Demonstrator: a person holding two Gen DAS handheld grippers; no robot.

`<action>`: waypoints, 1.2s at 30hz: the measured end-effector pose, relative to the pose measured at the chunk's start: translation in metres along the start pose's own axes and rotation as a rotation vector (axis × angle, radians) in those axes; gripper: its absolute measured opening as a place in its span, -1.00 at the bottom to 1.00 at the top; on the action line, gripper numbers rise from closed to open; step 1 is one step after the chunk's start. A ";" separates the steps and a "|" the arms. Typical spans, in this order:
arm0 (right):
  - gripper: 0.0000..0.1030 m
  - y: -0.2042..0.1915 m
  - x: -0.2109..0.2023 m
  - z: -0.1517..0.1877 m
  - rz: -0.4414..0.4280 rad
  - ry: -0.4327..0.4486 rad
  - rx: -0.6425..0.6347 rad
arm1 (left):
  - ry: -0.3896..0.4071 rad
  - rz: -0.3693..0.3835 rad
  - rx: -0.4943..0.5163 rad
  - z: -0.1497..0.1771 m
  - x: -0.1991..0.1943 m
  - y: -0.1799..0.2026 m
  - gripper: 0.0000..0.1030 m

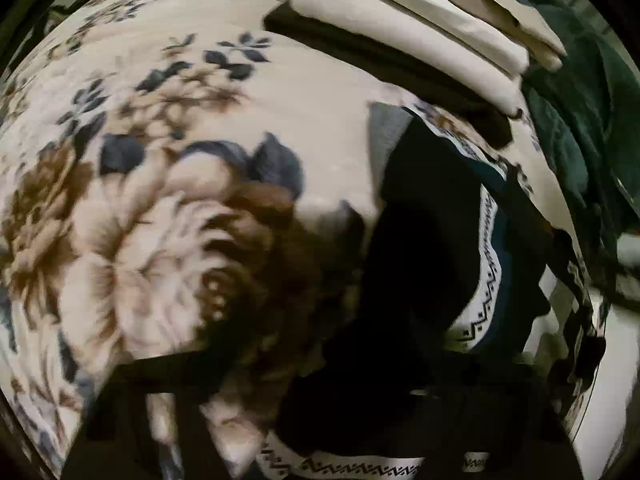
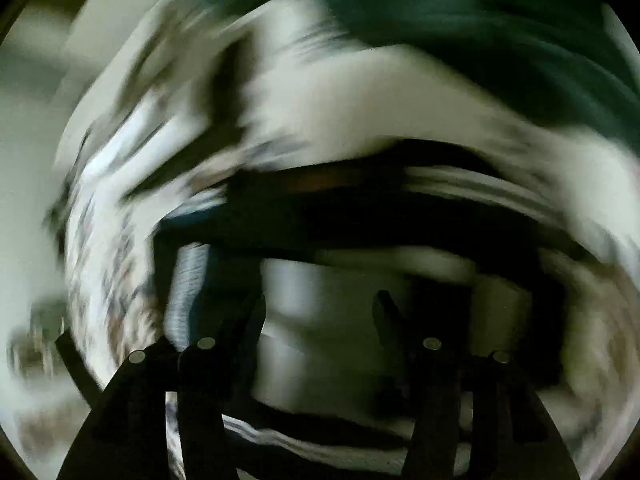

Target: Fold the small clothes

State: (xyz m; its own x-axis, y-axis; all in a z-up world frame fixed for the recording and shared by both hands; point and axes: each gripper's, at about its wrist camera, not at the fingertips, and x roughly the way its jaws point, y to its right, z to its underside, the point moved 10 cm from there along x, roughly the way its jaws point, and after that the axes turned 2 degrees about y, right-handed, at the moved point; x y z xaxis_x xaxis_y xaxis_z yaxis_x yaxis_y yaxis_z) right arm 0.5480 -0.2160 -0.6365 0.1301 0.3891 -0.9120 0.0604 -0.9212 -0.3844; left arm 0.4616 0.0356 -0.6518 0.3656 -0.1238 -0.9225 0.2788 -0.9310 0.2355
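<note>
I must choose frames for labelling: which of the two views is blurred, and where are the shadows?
Left wrist view: mild blur; the floral bedspread and folded cream cloths stay readable, while the dark garment sits in deep shadow. Right wrist view: heavy swirling motion blur; only the right gripper fingers show, dark.

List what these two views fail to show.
- Left wrist: the left gripper's fingers, lost under the dark garment at the bottom edge.
- Right wrist: all fabric detail is smeared by motion blur; the green cloth is only a colour.
- Right wrist: any grip by the right gripper, blurred.
</note>
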 end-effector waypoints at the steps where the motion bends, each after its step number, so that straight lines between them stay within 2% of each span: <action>1: 0.12 -0.024 0.028 -0.009 -0.003 -0.050 -0.096 | -0.011 0.002 0.014 0.003 0.003 0.002 -0.65; 3: 0.12 -0.051 0.070 -0.019 0.031 -0.128 -0.214 | -0.010 0.017 0.030 0.009 0.006 0.006 -0.67; 5: 0.09 -0.073 0.100 -0.018 0.021 -0.209 -0.295 | 0.001 0.017 0.047 0.012 0.006 0.008 -0.67; 6: -0.04 -0.078 0.105 -0.018 0.021 -0.216 -0.311 | -0.001 0.022 0.053 0.014 0.007 0.008 -0.67; 7: -0.63 -0.084 0.105 -0.020 0.019 -0.203 -0.330 | 0.000 0.031 0.048 0.015 0.008 0.007 -0.67; 8: -0.95 -0.087 0.100 -0.026 0.022 -0.159 -0.338 | -0.001 0.037 0.040 0.016 0.009 0.005 -0.67; 11: -0.96 -0.082 0.077 -0.050 0.038 -0.023 -0.277 | -0.002 0.061 0.018 0.015 0.013 0.002 -0.67; 13: -0.97 -0.072 0.073 -0.057 0.039 -0.017 -0.233 | -0.015 0.077 -0.002 0.014 0.013 0.001 -0.67; 15: -1.00 -0.058 0.065 -0.063 0.125 0.022 -0.258 | -0.034 0.080 -0.032 0.009 0.010 -0.002 -0.63; 16: -0.98 -0.049 0.060 -0.063 0.141 0.009 -0.236 | -0.045 0.091 -0.049 0.006 0.008 -0.004 -0.62; 18: -0.63 -0.030 0.051 -0.055 0.131 -0.054 -0.139 | -0.059 0.115 -0.068 -0.001 0.002 -0.006 -0.52; 19: -0.38 -0.017 0.038 -0.052 0.124 -0.039 -0.076 | -0.060 0.108 -0.059 -0.008 -0.002 -0.007 -0.38; 20: -0.35 0.008 0.012 -0.047 0.128 0.030 0.030 | -0.052 0.101 -0.047 -0.013 -0.005 -0.008 -0.04; 21: -0.34 0.026 -0.004 -0.041 0.138 0.070 0.093 | -0.035 0.089 -0.025 -0.020 -0.010 -0.008 0.18; 22: -0.21 0.047 -0.021 -0.032 0.151 0.107 0.153 | -0.022 0.077 -0.010 -0.026 -0.013 -0.009 0.45; 24: 0.12 0.098 -0.052 -0.001 0.221 0.169 0.246 | -0.001 0.070 0.030 -0.036 -0.014 -0.004 0.45; 25: 0.32 0.122 -0.057 0.020 0.280 0.145 0.249 | -0.006 0.059 0.058 -0.038 -0.009 0.000 0.45; 28: 0.32 0.192 -0.052 0.083 0.471 0.006 0.261 | -0.029 0.034 0.115 -0.040 0.008 0.009 0.45; 29: 0.32 0.209 -0.054 0.096 0.506 -0.013 0.286 | -0.040 0.024 0.131 -0.038 0.015 0.011 0.45; 30: 0.32 0.224 -0.058 0.109 0.510 -0.015 0.325 | -0.061 0.017 0.151 -0.036 0.025 0.014 0.45; 32: 0.32 0.233 -0.071 0.120 0.428 0.019 0.418 | -0.085 0.012 0.166 -0.035 0.032 0.017 0.45; 34: 0.33 0.227 -0.085 0.124 0.356 0.056 0.460 | -0.072 0.035 0.182 -0.034 0.023 0.023 0.45; 36: 0.33 0.219 -0.102 0.132 0.343 0.075 0.451 | -0.056 0.042 0.225 -0.029 0.006 0.030 0.45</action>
State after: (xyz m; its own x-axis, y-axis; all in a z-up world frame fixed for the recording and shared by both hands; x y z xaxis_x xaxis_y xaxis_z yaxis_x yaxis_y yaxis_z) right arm 0.4174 -0.4581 -0.6466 0.1386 0.0512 -0.9890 -0.4237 -0.8996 -0.1059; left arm 0.4981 0.0172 -0.6417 0.3211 -0.1776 -0.9302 0.0568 -0.9769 0.2061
